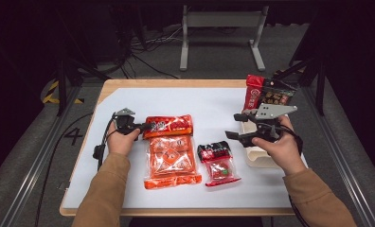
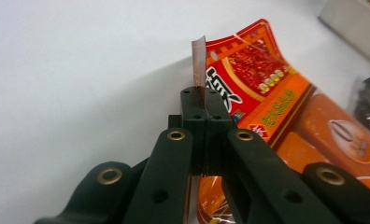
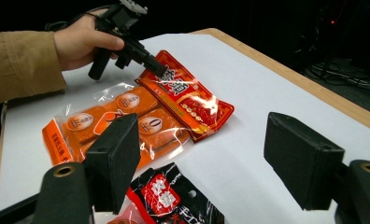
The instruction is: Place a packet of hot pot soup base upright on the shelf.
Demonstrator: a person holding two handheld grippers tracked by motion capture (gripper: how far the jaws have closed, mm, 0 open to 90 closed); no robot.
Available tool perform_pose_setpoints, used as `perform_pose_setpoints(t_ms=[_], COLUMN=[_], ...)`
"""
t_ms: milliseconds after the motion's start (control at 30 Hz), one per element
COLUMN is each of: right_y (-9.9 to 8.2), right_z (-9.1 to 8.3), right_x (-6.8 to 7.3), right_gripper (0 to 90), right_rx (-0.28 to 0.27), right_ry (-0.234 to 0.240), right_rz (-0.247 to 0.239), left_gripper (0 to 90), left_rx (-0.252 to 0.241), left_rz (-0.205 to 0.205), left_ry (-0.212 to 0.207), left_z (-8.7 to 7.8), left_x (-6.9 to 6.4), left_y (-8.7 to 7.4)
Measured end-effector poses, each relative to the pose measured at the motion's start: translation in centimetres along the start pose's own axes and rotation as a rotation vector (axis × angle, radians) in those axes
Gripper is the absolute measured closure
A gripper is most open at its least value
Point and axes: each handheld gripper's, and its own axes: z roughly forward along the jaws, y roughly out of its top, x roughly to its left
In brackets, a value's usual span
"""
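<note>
On orange packet (image 3: pixel 127 116), "0" label, left claw (image 2: pixel 202 100) clamped.

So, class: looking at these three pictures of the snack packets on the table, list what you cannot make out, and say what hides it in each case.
- The white box in the high view: its contents, covered by the right gripper and hand.
- The black-and-red packet in the right gripper view: cut off by the bottom edge.
- The orange packet in the left gripper view: its lower part, behind the left gripper shut on its edge.
- All packet lettering: too small or blurred.
</note>
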Motion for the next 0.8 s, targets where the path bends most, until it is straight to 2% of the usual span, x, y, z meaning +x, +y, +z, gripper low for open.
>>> perform_pose_setpoints(t_ms=[67, 133, 267, 300, 433, 500, 533, 600, 633, 667, 733, 767, 800], right_y=[0.0, 0.0, 0.1, 0.1, 0.1, 0.1, 0.0, 0.0, 0.0, 0.0, 0.0, 0.0, 0.1], right_z=[0.0, 0.0, 0.2, 0.2, 0.3, 0.4, 0.4, 0.5, 0.5, 0.5, 0.4, 0.4, 0.4], right_x=[0.0, 0.0, 0.2, 0.2, 0.2, 0.1, 0.2, 0.2, 0.2, 0.2, 0.2, 0.2, 0.2], right_gripper=[29.2, 31.8, 33.3, 33.4, 35.4, 36.0, 36.5, 36.6, 36.6, 36.6, 36.6, 36.6, 36.6], right_rx=[-0.001, 0.013, 0.023, 0.025, 0.026, 0.028, 0.033, 0.035, 0.036, 0.036, 0.037, 0.037, 0.036], right_ry=[0.009, 0.017, 0.027, 0.028, 0.036, 0.039, 0.042, 0.045, 0.044, 0.044, 0.045, 0.045, 0.043], right_rz=[0.005, -0.004, -0.002, -0.001, 0.008, 0.01, 0.013, 0.015, 0.017, 0.017, 0.024, 0.024, 0.026], left_gripper=[90.0, 90.0, 90.0, 90.0, 90.0, 90.0, 90.0, 90.0, 90.0, 90.0, 90.0, 90.0, 90.0], left_rx=[0.006, 0.007, -0.053, -0.068, -0.091, -0.101, -0.131, -0.137, -0.153, -0.153, -0.182, -0.182, -0.198], left_rz=[0.041, 0.057, 0.05, 0.06, 0.08, 0.076, 0.077, 0.084, 0.101, 0.101, 0.137, 0.137, 0.149], left_ry=[0.024, 0.023, -0.002, -0.001, -0.003, -0.015, -0.033, -0.035, -0.05, -0.05, -0.066, -0.066, -0.075], left_z=[-0.3, -0.6, -1.6, -1.9, -2.7, -3.0, -3.6, -3.9, -4.6, -4.6, -5.6, -5.6, -5.9], left_x=[-0.3, -0.6, -1.1, -1.2, -1.7, -1.9, -2.2, -2.4, -3.1, -3.1, -4.5, -4.5, -5.1], left_y=[0.1, 0.2, 0.6, 0.7, 0.9, 1.0, 1.2, 1.5, 2.0, 2.0, 3.0, 3.0, 3.4])
